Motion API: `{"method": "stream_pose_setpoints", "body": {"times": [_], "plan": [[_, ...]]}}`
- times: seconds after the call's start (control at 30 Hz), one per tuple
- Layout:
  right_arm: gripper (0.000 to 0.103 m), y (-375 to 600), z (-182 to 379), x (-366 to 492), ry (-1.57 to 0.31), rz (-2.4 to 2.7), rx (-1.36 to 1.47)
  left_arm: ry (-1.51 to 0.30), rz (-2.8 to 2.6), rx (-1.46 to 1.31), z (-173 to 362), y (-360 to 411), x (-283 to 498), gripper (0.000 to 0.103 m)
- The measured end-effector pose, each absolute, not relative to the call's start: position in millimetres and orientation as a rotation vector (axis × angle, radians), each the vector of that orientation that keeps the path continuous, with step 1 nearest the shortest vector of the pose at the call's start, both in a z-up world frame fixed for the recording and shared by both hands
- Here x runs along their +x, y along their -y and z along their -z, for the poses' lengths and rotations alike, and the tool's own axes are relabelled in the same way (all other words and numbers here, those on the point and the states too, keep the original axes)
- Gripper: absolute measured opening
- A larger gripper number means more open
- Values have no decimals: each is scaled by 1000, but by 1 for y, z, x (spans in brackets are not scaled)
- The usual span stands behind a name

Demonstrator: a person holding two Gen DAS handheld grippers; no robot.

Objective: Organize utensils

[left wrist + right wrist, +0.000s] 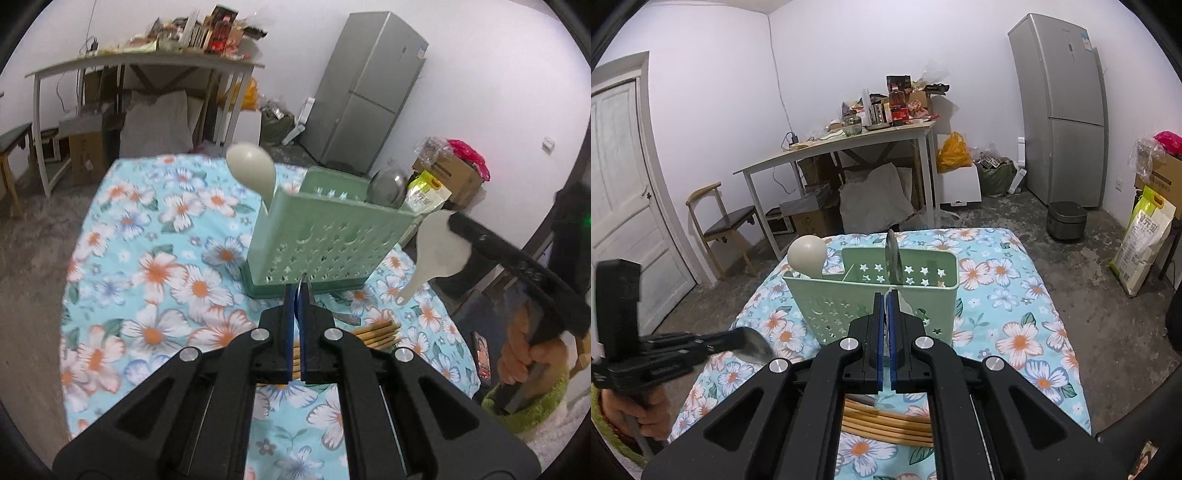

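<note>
A green perforated utensil holder point(325, 243) point(871, 291) stands on the floral tablecloth. A cream spoon point(253, 171) point(807, 254) and a steel ladle point(388, 186) point(892, 254) stand in it. My left gripper point(298, 291) is shut on a metal spoon point(755, 345), seen edge-on between its pads. My right gripper point(888, 299) is shut on a white rice paddle point(436, 247), held just in front of the holder. Wooden chopsticks point(376, 334) point(886, 421) lie on the cloth below both grippers.
The table with the floral cloth point(155, 258) point(1015, 306) drops off to a concrete floor. A cluttered white desk point(849, 147), a chair point(724, 221), a fridge point(1060, 110), a rice cooker point(1067, 221) and boxes point(454, 177) stand around.
</note>
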State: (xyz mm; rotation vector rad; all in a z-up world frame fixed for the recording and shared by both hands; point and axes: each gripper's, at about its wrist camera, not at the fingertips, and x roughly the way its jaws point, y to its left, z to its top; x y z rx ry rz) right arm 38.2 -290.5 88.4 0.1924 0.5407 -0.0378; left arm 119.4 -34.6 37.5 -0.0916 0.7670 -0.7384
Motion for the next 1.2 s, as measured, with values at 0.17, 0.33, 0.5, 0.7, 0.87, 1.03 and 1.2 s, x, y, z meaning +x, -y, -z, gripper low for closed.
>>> {"method": "stream_pose_setpoints", "body": {"times": [0.17, 0.33, 0.5, 0.7, 0.87, 1.03, 1.2], "plan": [[2, 293, -89, 37, -538, 42, 202, -693, 746, -113, -66, 16, 109, 1], [2, 292, -92, 36, -529, 39, 201, -621, 760, -156, -95, 2, 108, 1], [2, 292, -98, 34, -514, 38, 196, -537, 751, -201, -124, -9, 114, 1], [2, 294, -99, 33, -513, 39, 199, -430, 692, -159, -149, -9, 123, 1], [2, 295, -99, 32, -512, 36, 209, -408, 643, -90, -153, 7, 136, 1], [2, 295, -98, 31, -514, 36, 208, -414, 590, -5, -143, 29, 155, 1], [2, 296, -96, 32, -523, 34, 215, -425, 570, 60, -130, 48, 167, 1]]}}
